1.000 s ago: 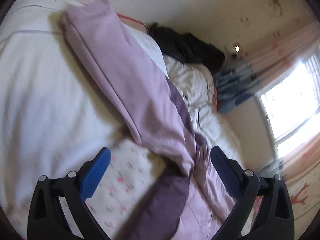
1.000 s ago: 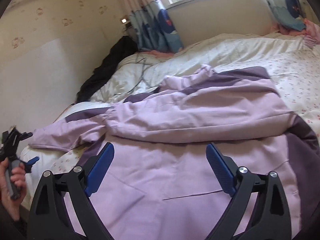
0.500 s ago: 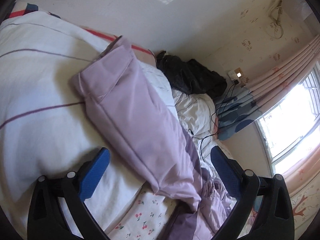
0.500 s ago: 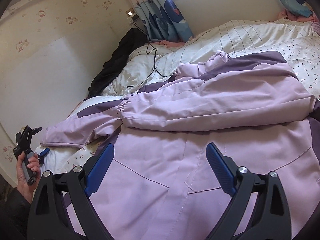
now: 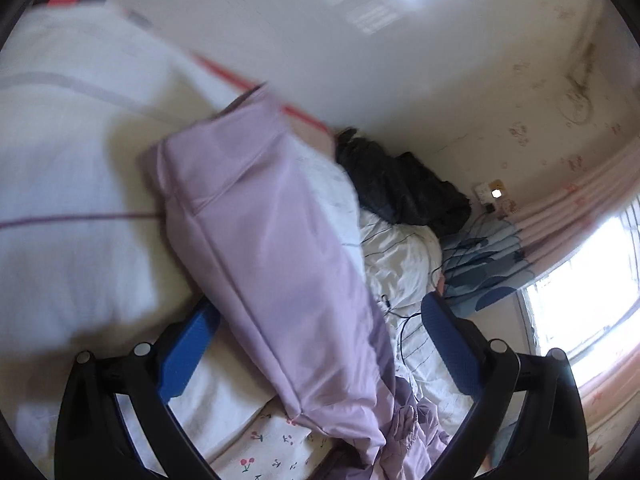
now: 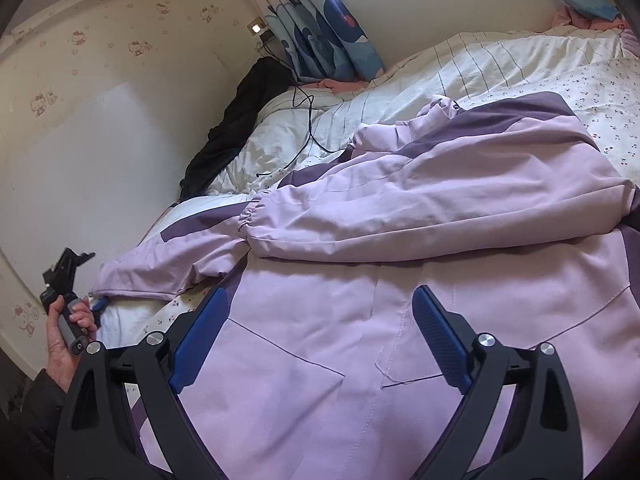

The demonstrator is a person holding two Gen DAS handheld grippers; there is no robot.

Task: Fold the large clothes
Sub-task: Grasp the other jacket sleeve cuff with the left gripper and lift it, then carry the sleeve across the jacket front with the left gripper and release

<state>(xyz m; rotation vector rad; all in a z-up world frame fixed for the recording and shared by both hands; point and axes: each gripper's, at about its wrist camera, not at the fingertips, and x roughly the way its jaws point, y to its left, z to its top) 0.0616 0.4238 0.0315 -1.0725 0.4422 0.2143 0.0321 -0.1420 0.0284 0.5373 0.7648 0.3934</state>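
My right gripper [image 6: 316, 336] hangs with its blue-padded fingers spread wide and gripping nothing over the lilac jacket with dark purple panels [image 6: 420, 240], which lies spread across the white cherry-print bed cover [image 6: 600, 92], one sleeve folded across its body. At nine o'clock in that view my left hand [image 6: 66, 332] holds the left gripper [image 5: 316, 348], likewise wide apart, the jacket's other sleeve [image 5: 276, 264] stretching toward twelve o'clock between its pads, contact unclear. A black garment [image 6: 236, 124] lies by the wall at eleven.
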